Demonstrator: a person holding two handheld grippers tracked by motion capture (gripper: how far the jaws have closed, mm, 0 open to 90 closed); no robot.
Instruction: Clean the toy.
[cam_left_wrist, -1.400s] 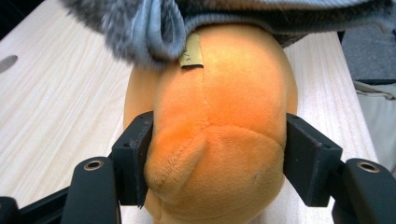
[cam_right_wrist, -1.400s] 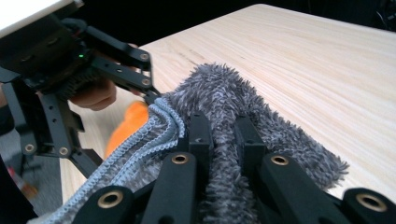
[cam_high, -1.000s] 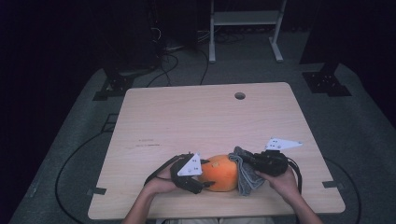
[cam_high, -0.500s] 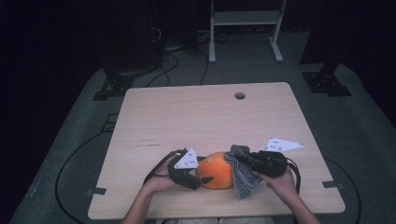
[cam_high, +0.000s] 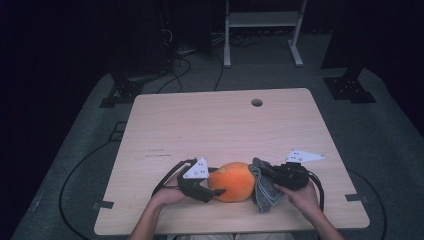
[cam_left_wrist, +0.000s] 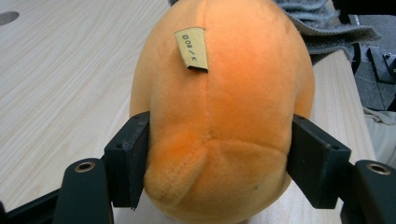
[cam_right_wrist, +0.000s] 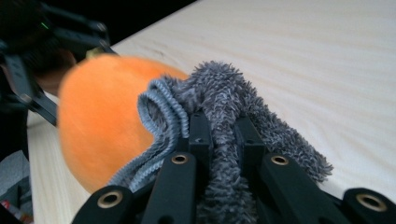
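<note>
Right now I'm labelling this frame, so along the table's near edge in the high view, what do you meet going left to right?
Left hand → left hand-held gripper → orange plush toy → grey cloth → right hand-held gripper, shut on the cloth.

Light wood table (cam_high: 220, 125) with round hole (cam_high: 257, 102), white metal stand (cam_high: 262, 20), floor cables (cam_high: 185, 65)

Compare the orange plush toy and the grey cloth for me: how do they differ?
The orange plush toy is round and smooth; the grey cloth is limp, shaggy and bunched. The toy sits between the left gripper; the cloth is pinched in the right gripper. Both are soft and touch each other.
</note>
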